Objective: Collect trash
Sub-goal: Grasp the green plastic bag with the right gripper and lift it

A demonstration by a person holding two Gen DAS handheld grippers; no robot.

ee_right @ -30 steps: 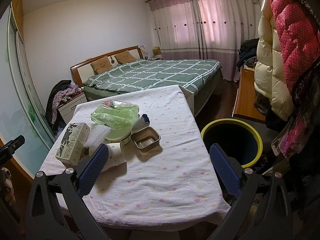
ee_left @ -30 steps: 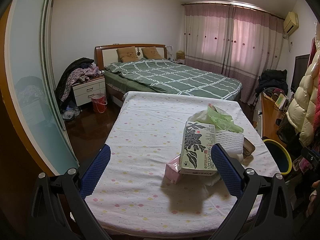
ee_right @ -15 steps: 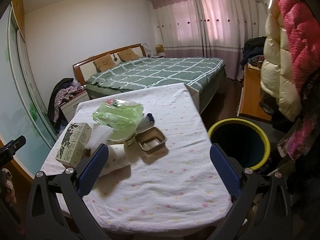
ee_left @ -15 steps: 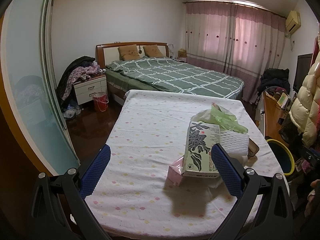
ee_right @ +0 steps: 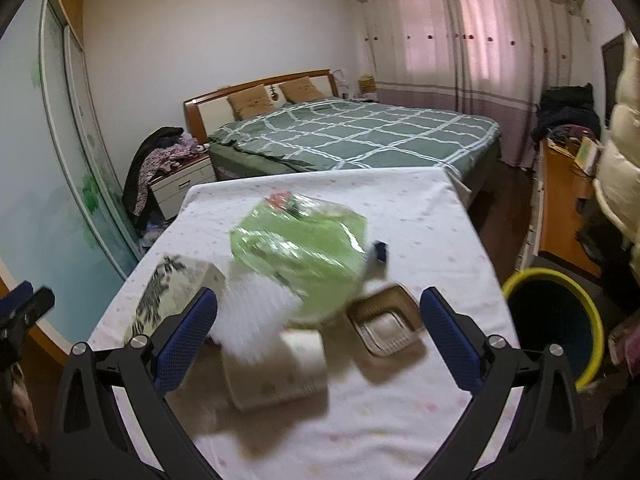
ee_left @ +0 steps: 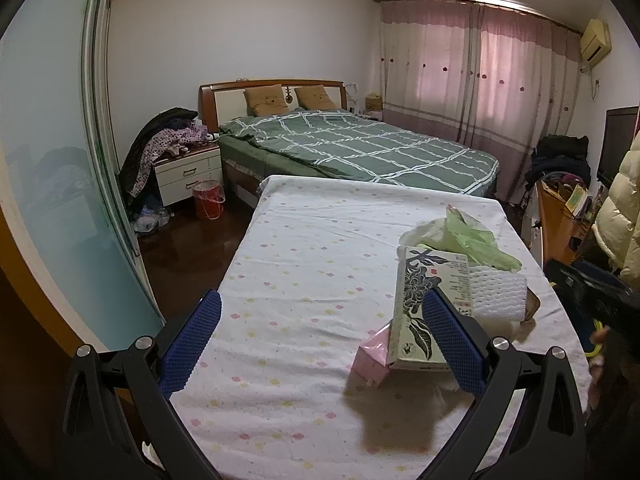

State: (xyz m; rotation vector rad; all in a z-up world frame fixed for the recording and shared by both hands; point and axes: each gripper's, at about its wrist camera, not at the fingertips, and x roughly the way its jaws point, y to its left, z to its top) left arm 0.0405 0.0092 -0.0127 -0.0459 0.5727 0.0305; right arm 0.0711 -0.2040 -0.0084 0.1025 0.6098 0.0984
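1. Tongs first: the right tongs (ee_right: 318, 334) are spread wide with nothing held, hanging low over the near end of the surface (ee_right: 420, 216). The left tongs (ee_left: 320, 338) are just as wide and just as empty, off to the side of the pile.
2. Right between the right fingers sits a paper cup (ee_right: 276, 368) lying on its side, with a white foam net (ee_right: 256, 320) draped over its top end. Looks like the cup is the target, I'd guess.
3. Just past that: a brown foil tray (ee_right: 384, 322), a crumpled green plastic bag (ee_right: 300, 256), and a floral box (ee_left: 432, 304) leaning on a little pink pack (ee_left: 374, 354).
4. Bin (ee_right: 554, 320) with the yellow rim stands on the floor right beside the surface, on the right.
5. Tip for doing it well: come down square over the cup's middle, squeeze gently so it doesn't crumple or roll, and keep the foam net out of the pinch unless you want both.
6. This view is blurry, so the exact contact is hard to call.
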